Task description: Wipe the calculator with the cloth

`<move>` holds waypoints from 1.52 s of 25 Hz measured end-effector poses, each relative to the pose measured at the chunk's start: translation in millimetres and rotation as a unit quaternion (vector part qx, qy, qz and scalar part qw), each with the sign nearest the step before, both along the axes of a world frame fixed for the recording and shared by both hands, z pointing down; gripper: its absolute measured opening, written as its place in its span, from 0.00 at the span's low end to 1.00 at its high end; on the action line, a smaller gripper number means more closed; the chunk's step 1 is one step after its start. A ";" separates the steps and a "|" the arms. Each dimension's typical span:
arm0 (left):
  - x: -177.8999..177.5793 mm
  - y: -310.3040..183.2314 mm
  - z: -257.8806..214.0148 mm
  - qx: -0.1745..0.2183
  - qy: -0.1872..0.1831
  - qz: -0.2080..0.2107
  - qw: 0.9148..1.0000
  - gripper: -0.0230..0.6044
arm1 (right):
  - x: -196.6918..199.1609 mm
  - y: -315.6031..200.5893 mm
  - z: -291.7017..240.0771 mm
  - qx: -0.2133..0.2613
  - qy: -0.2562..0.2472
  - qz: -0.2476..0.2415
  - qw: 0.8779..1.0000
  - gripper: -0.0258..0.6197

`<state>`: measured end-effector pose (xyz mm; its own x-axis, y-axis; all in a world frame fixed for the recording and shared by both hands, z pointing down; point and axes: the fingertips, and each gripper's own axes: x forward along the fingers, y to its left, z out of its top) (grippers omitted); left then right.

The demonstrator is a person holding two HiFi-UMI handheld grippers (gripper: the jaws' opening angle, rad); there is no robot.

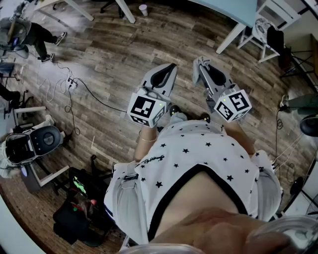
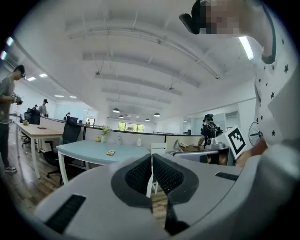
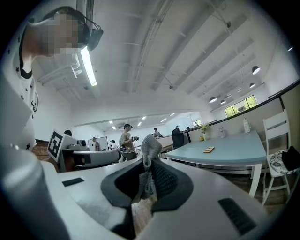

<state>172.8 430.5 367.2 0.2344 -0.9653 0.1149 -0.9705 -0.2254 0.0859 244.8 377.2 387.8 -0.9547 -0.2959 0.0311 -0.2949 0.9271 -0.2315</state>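
Both grippers are held up in front of the person's chest and point out into the room. My left gripper is shut with nothing between its pads. My right gripper is shut on a grey cloth, which bunches up above the jaws. A small flat object, possibly the calculator, lies on a light-blue table well beyond both grippers.
A white chair stands by the table's end. Bottles and a small plant stand at the table's far edge. People stand at other desks. Cables, a bag and equipment lie on the wooden floor at left.
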 end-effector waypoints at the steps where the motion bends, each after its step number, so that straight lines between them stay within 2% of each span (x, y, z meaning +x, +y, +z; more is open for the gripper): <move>1: -1.8 -0.7 0.2 0.000 0.000 0.000 1.000 0.09 | -1.5 0.1 -0.3 0.002 0.001 0.000 1.000 0.10; 9: -17.1 -7.1 1.9 0.001 0.003 0.017 1.000 0.09 | -15.9 -3.5 2.2 0.000 0.007 0.014 1.000 0.10; 13: -28.8 -8.2 4.4 0.001 0.006 0.024 1.000 0.09 | -27.8 -3.6 -2.0 -0.013 -0.015 0.011 1.000 0.10; 17: -40.8 -8.2 6.5 0.003 0.007 0.027 1.000 0.09 | -38.8 -6.1 -7.1 0.003 -0.010 0.013 1.000 0.10; 27: -55.3 -25.7 18.2 -0.013 0.015 0.023 1.000 0.09 | -46.2 -41.3 -3.1 -0.007 -0.008 0.027 1.000 0.10; 31: -69.2 -42.9 22.1 -0.023 0.010 0.006 1.000 0.09 | -57.6 -71.1 0.9 -0.012 -0.012 0.021 1.000 0.10; 38: -115.2 -93.6 27.3 -0.031 -0.004 -0.048 0.998 0.09 | -96.4 -143.7 3.1 -0.018 -0.033 0.003 0.999 0.10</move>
